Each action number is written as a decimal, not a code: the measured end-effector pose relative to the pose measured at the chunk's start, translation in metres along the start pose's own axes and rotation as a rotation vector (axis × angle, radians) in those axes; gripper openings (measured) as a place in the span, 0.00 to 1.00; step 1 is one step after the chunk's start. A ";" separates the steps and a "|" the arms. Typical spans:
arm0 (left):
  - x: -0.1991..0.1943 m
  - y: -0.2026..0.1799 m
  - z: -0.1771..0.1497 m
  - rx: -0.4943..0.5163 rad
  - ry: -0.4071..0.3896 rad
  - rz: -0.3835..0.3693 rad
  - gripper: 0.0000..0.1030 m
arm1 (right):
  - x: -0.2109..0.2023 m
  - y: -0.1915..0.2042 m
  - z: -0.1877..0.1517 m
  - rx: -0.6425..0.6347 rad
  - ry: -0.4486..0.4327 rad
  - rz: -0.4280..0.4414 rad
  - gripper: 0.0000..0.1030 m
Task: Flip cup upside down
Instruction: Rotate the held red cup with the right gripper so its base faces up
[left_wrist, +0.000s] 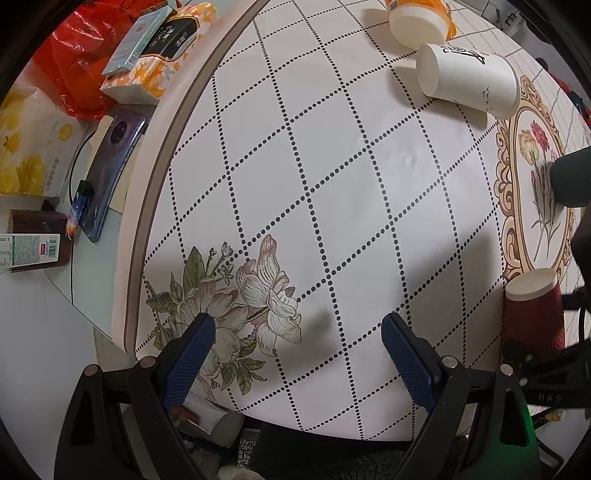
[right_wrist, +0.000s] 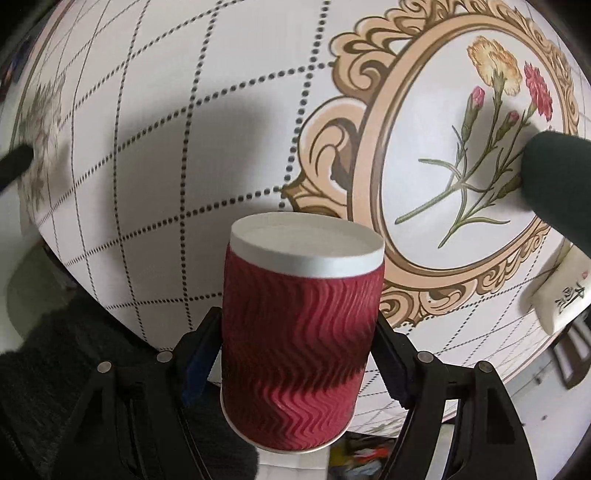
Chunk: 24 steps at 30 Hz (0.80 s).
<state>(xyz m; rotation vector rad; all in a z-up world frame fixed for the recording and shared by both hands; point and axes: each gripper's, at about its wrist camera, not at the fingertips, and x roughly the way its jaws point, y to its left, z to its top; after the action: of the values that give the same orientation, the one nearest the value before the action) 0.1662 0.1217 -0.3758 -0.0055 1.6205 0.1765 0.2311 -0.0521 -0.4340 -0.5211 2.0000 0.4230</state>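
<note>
Red ribbed cup pinched in right gripper, base toward camera, seemingly above table edge. Mid-flip; next, lower rim-down gently. Left gripper spread, idle.

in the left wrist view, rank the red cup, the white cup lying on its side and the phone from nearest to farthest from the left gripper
1. red cup: nearest, just right of the left gripper, at the view's right edge, held by the other gripper.
2. phone: off the table's left edge, farther out.
3. white cup lying on its side: far upper right; it looks farthest, though the gap with the phone is not large.
</note>
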 end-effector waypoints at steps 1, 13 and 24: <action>0.000 0.000 -0.001 0.000 0.001 0.000 0.90 | -0.001 -0.009 0.009 0.001 -0.004 -0.006 0.79; -0.004 -0.012 -0.006 0.011 -0.002 0.000 0.89 | -0.030 -0.035 0.026 0.071 -0.148 -0.036 0.70; -0.011 -0.029 0.010 0.070 -0.011 -0.001 0.90 | -0.083 -0.057 -0.026 0.217 -0.466 -0.019 0.70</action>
<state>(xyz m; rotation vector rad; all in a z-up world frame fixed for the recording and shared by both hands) 0.1800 0.0931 -0.3690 0.0480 1.6151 0.1193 0.2768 -0.0987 -0.3530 -0.2734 1.5651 0.2793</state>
